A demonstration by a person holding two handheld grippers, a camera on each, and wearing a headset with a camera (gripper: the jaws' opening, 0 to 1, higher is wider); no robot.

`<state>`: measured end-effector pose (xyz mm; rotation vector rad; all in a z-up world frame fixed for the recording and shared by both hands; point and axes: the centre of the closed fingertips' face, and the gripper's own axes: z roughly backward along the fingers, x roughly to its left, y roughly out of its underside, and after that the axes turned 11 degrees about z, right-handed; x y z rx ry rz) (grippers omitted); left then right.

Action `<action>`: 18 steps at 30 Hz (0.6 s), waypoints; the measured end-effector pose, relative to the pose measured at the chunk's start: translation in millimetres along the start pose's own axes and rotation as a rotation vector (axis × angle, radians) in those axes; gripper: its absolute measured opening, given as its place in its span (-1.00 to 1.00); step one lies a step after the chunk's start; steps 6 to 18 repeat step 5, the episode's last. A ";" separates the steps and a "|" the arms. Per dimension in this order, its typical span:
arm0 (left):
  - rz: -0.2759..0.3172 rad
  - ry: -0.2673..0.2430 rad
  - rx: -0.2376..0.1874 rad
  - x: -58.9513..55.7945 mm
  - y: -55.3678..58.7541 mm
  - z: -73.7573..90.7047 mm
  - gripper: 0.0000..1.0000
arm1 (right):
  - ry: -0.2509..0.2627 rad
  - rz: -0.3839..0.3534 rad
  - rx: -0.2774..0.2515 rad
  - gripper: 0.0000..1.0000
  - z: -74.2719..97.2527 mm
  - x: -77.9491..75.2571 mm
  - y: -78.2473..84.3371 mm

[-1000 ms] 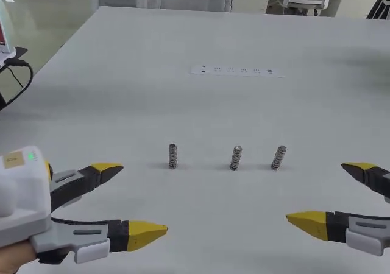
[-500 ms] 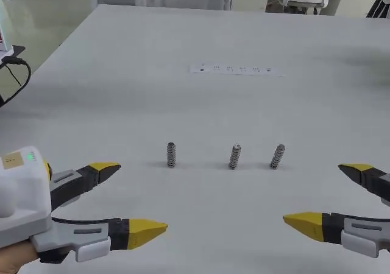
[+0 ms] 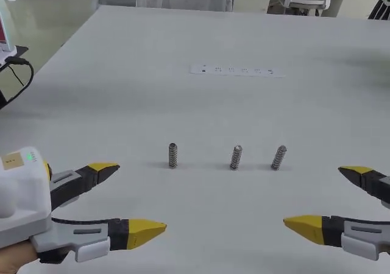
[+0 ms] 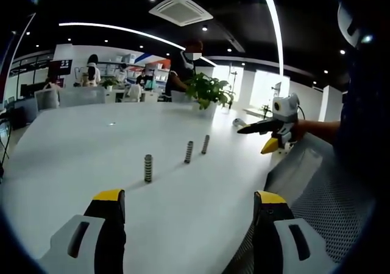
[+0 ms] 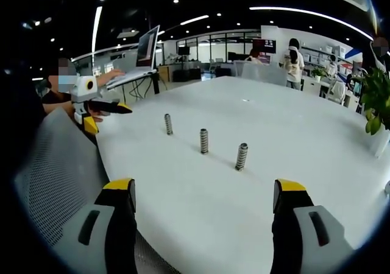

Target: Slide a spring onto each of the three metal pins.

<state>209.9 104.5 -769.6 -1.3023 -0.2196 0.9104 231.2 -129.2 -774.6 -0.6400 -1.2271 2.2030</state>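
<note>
Plainly, the white table (image 3: 244, 36) stretches far ahead. At its near side, the left gripper (image 3: 140, 196) and the right gripper (image 3: 313, 196) are well apart, jaws spread wide and empty. Between them, slightly farther, three springs (image 3: 236, 158) stand upright in a row.

No writing can be read. A pale strip (image 3: 236, 71) lying toward the far edge of the counter (image 3: 122, 73) carries small dark marks, too tiny to make out. A yellowish label (image 3: 11, 160) on the left tool (image 3: 139, 196) is equally illegible.
</note>
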 end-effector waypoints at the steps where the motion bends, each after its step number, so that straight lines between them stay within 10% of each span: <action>1: -0.001 -0.001 0.000 0.1 0.0 0.1 0.67 | -0.001 0.000 0.000 0.88 0.1 0.2 0.1; 18: -0.004 0.001 0.007 -1.4 1.3 0.4 0.66 | -0.001 -0.003 -0.001 0.88 0.4 0.7 0.3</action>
